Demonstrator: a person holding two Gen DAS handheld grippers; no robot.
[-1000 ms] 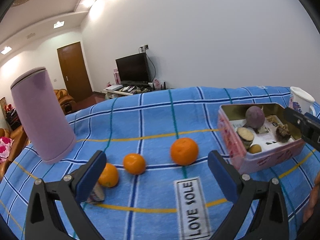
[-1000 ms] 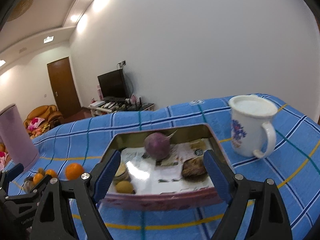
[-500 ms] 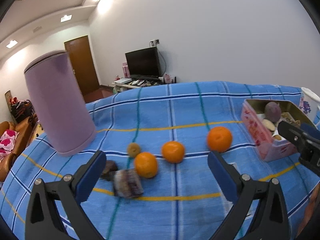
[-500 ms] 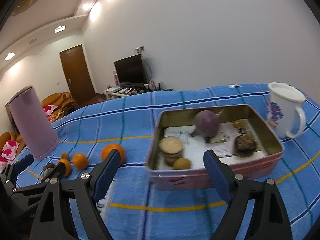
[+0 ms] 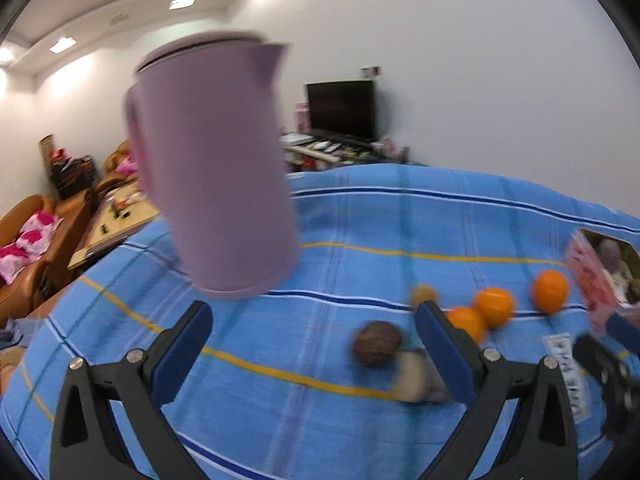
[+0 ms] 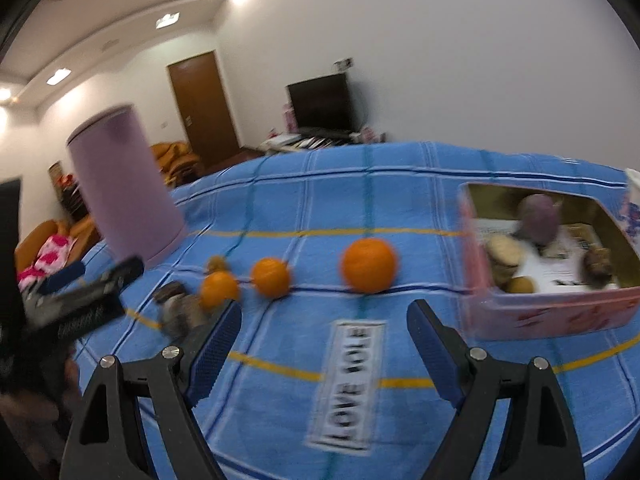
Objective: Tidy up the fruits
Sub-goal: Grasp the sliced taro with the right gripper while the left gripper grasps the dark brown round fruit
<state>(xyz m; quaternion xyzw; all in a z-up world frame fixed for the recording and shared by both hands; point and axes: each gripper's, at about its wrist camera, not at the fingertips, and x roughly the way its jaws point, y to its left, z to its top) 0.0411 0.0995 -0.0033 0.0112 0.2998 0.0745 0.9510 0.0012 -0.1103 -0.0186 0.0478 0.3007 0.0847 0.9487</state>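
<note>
Three oranges lie in a row on the blue checked cloth: a large one (image 6: 369, 265), a middle one (image 6: 271, 277) and a left one (image 6: 218, 289). A small brownish fruit (image 6: 216, 263) sits behind them, and dark fruits (image 6: 176, 305) lie at the left. In the left wrist view the oranges (image 5: 494, 306) are at the right and a dark round fruit (image 5: 377, 344) lies between the fingers. A pink tin (image 6: 552, 312) holds a purple fruit (image 6: 538, 218) and others. My left gripper (image 5: 313, 354) and right gripper (image 6: 323, 346) are open and empty above the cloth.
A tall lilac jug (image 5: 212, 168) stands on the cloth at the left, also in the right wrist view (image 6: 122, 188). A "LOVE SOLE" label (image 6: 350, 384) is sewn on the cloth. A white mug's edge (image 6: 633, 196) shows behind the tin. Sofas and a low table lie beyond the left edge.
Both views have swung left. The jug is now large in the left wrist view and the oranges sit at its right. The right gripper moved from the tin toward the oranges.
</note>
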